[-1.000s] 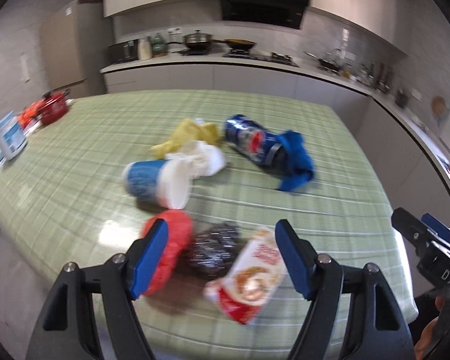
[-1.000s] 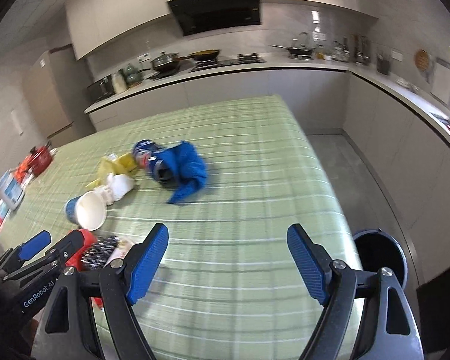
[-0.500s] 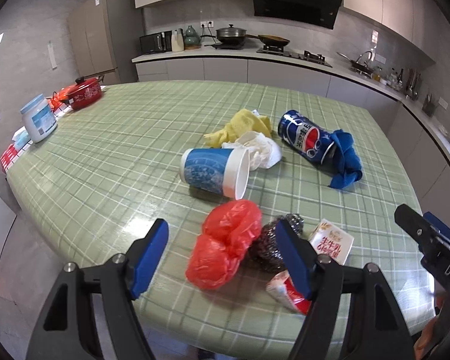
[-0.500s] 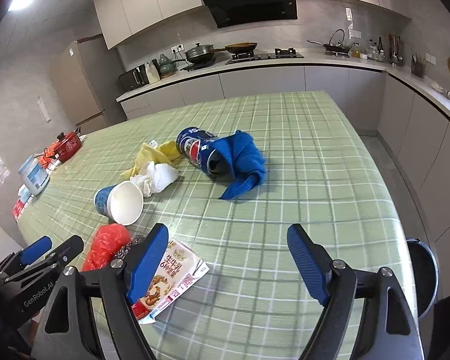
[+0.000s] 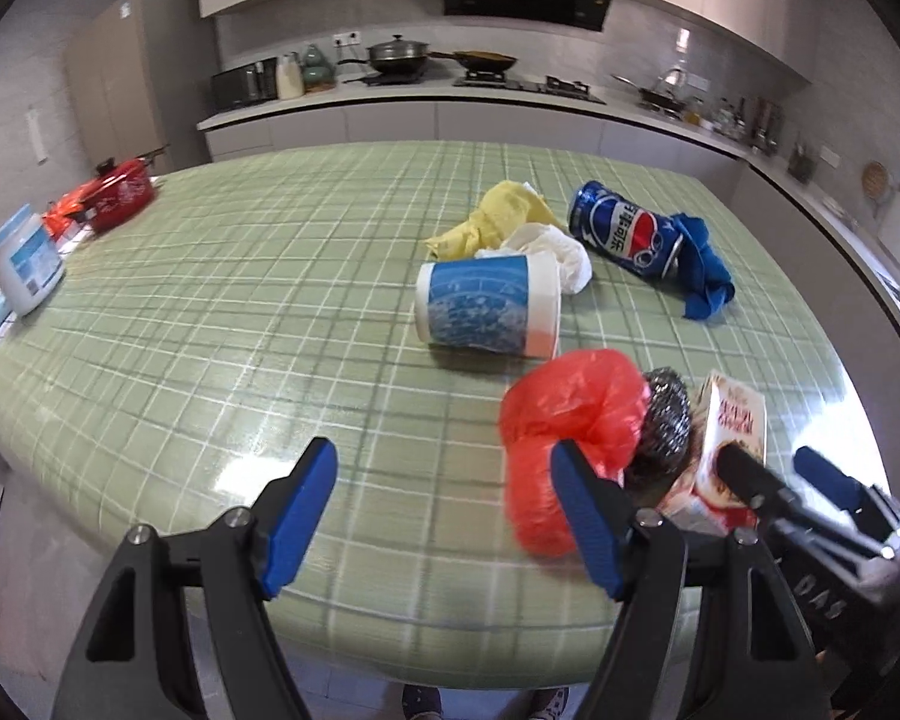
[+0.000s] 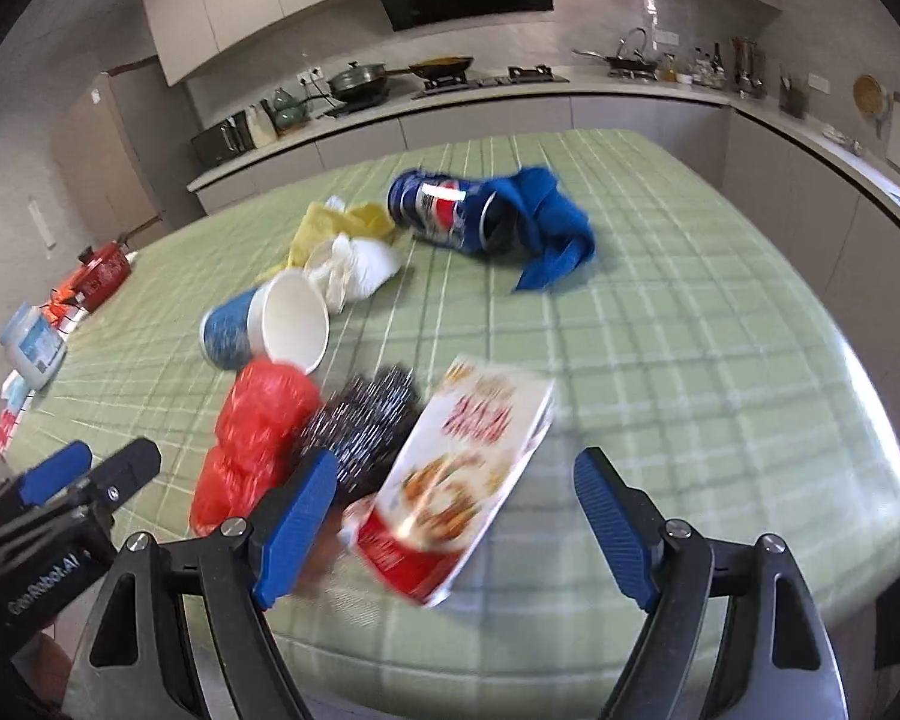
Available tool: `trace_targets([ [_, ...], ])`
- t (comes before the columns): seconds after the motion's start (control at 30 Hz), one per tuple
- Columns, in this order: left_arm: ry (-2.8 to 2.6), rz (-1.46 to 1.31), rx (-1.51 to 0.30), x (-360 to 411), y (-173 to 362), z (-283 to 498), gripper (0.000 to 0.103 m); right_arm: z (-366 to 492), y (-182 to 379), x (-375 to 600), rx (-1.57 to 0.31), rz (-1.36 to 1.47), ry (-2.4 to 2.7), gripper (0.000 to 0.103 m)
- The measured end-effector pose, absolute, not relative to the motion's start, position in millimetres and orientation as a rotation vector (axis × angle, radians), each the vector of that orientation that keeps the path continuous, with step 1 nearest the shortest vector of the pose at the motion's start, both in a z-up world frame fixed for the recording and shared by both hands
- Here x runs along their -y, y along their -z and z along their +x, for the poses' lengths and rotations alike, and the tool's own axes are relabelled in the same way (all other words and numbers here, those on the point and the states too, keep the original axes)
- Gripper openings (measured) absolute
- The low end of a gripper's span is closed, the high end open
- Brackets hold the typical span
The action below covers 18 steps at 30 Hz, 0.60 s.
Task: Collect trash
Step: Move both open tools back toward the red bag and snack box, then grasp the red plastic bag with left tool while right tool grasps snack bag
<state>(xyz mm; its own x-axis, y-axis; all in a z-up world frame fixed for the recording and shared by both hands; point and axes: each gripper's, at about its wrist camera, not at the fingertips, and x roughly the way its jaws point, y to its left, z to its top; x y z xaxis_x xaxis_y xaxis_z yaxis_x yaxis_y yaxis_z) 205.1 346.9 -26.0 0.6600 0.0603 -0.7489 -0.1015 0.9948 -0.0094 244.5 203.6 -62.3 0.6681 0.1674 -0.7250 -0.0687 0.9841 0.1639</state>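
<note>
Trash lies on the green checked table [image 5: 210, 312]: a red plastic bag [image 5: 564, 420] [image 6: 252, 438], a steel scourer [image 5: 663, 420] [image 6: 366, 420], a red-and-white snack packet [image 6: 462, 480] [image 5: 732, 426], a tipped blue-and-white paper cup [image 5: 486, 312] [image 6: 270, 324], a white tissue [image 6: 354, 270], a yellow cloth [image 5: 498, 219], a Pepsi can [image 5: 624, 234] [image 6: 444, 216] and a blue cloth [image 6: 552, 228]. My left gripper [image 5: 444, 516] is open and empty, left of the red bag. My right gripper [image 6: 456, 522] is open, just before the snack packet.
A red pot [image 5: 117, 195] and a white jar [image 5: 24, 267] stand at the table's far left edge. The kitchen counter with a stove and pans [image 5: 402, 57] runs behind. The near table edge is just below both grippers.
The left gripper has shifted left, so the red bag now sits at its right finger. The right gripper has moved left and closer, bringing the snack packet between its fingers.
</note>
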Motion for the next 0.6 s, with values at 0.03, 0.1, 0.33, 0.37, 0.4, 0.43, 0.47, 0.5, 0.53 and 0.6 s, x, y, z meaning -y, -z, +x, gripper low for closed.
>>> trace_targets([
  [0.03,-0.08,-0.046,-0.849,-349,27,205,0.075,243,68,-209,-0.842,0.131,-0.123,0.083],
  [0.1,-0.054,-0.041,-0.852,-351,30,206,0.075,241,76,-215,-0.863,0.126,-0.106,0.083],
  [0.33,0.035,-0.042,-0.868,-343,33,212,0.075,237,84,-202,-0.883,0.131,-0.007,0.083],
  [0.37,0.044,-0.045,-0.872,-341,34,213,0.075,236,83,-196,-0.879,0.134,0.015,0.083],
  [0.4,0.054,-0.049,-0.877,-339,35,214,0.075,236,82,-190,-0.875,0.133,0.032,0.083],
  [0.43,0.067,-0.053,-0.883,-335,36,215,0.075,236,80,-184,-0.875,0.128,0.056,0.083],
  [0.47,0.074,-0.054,-0.886,-333,37,216,0.075,236,79,-179,-0.875,0.134,0.066,0.083],
  [0.5,0.079,-0.052,-0.889,-330,39,218,0.076,236,78,-173,-0.874,0.148,0.065,0.083],
  [0.53,0.082,-0.05,-0.891,-327,40,219,0.077,237,76,-169,-0.868,0.165,0.055,0.083],
  [0.6,0.087,-0.049,-0.899,-322,44,222,0.077,240,72,-166,-0.858,0.162,0.039,0.083],
])
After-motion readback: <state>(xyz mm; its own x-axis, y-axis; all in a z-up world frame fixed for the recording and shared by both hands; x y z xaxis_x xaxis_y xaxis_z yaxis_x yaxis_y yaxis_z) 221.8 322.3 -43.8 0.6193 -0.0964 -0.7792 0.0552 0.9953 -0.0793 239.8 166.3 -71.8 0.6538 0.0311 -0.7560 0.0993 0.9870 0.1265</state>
